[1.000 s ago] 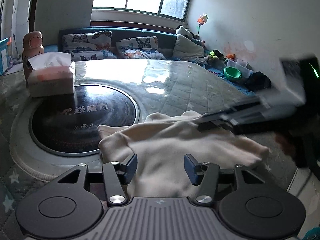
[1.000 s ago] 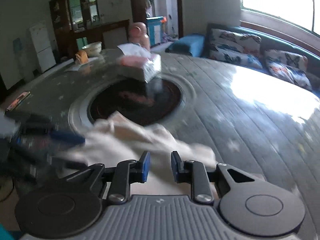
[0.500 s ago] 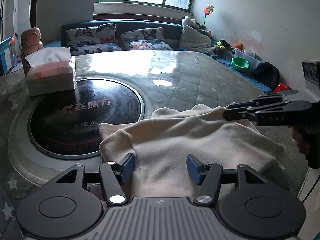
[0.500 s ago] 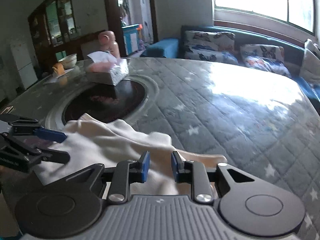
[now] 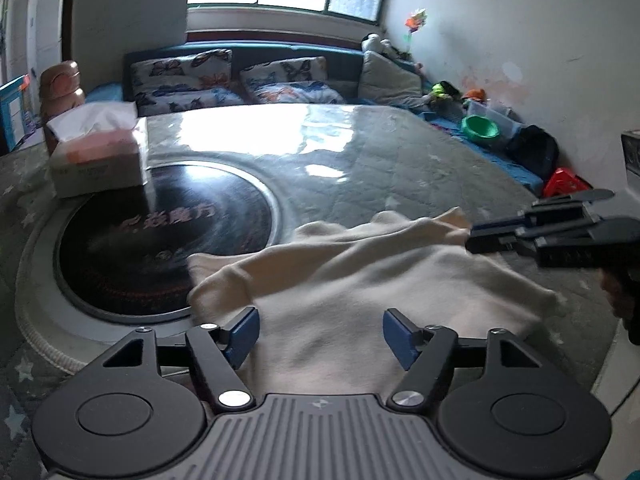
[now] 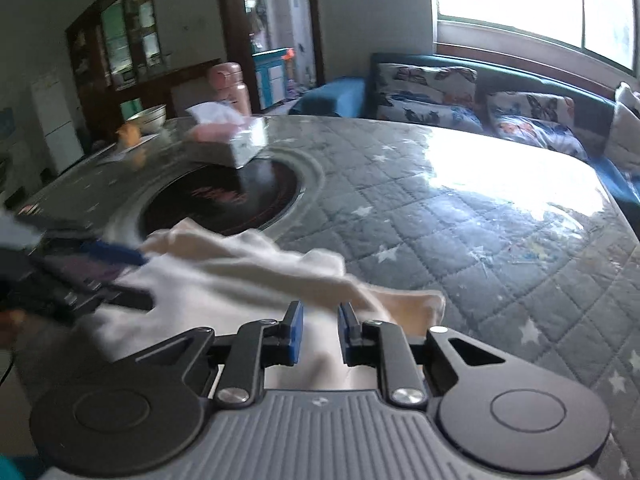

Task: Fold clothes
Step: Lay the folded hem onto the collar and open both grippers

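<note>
While the cloth (image 5: 360, 280) lies half folded at the near edge of the table (image 5: 400, 168), the step in hand is, in my judgement, to carry its right end over and to make the fold flat. The left gripper (image 5: 318, 334) hovers over the near part of the cloth; its jaws are opening and stand wide, and the pads do not press on the fabric, so it has let go. The right gripper (image 6: 320, 330) has narrow jaws that are closing; cream fabric shows in the gap between them, but I cannot tell if the pads already pinch it. In the left view its tip sits just beside the raised right corner of the cloth.

To do this step well, I think the right gripper should take only the top layer at the corner, lift it a little, and pull it level toward the other end, so the layers below do not drag. The left gripper can press the near edge to keep the cloth in place. The left end of the cloth overlaps the rim of the black disc (image 5: 160, 240) in the middle of the table, so a strong pull may slide it further.

Count: 1 cloth, 2 grippers, 1 tissue box (image 5: 98, 156) at the far side of the disc, 1 pink bottle (image 5: 60, 84) behind it, 1 disc.
</note>
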Available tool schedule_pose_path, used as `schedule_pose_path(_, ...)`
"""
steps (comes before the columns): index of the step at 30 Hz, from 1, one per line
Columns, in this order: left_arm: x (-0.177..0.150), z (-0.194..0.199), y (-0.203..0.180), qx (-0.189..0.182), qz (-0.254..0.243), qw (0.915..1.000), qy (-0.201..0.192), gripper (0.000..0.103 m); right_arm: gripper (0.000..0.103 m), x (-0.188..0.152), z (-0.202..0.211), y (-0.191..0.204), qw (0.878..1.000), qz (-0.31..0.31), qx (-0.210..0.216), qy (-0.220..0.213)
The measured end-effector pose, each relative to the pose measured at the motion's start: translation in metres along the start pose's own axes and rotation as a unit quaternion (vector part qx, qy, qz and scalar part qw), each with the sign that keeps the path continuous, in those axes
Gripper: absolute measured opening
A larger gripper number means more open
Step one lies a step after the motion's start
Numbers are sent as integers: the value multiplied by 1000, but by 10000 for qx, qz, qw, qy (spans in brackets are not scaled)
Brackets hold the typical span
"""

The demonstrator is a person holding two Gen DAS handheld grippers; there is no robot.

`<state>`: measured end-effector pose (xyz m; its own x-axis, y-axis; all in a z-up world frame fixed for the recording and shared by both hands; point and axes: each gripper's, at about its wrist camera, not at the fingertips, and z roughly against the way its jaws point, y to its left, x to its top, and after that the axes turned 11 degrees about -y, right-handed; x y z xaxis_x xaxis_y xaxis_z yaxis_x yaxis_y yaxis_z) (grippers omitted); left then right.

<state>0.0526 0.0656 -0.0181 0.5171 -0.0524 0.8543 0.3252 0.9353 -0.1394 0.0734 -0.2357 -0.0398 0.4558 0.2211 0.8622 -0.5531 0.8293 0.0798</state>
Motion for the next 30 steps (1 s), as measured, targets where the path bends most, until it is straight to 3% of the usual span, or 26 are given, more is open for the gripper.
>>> schedule_pose_path(7, -5, 6, -24, -190, -203, 9996, 11, 87, 17, -21, 32, 22, 9996, 236, 89, 102)
schedule_pose_path(12, -18, 5, -24, -93, -205, 9996, 157, 90, 17, -42, 31, 18, 9998, 25, 45, 176)
schedule_pose_path(21, -20, 11, -17, -36, -43, 10000, 77, 97, 17, -25, 27, 13, 10000, -11, 26, -75)
schedule_pose_path(25, -23, 12, -14, 53, -30, 9999, 112, 97, 17, -30, 6, 7, 9999, -79, 31, 124)
schedule_pose_path(30, -20, 27, -1, 32, 207, 9997, -94, 103, 18, -21, 15, 16, 10000, 61, 76, -9)
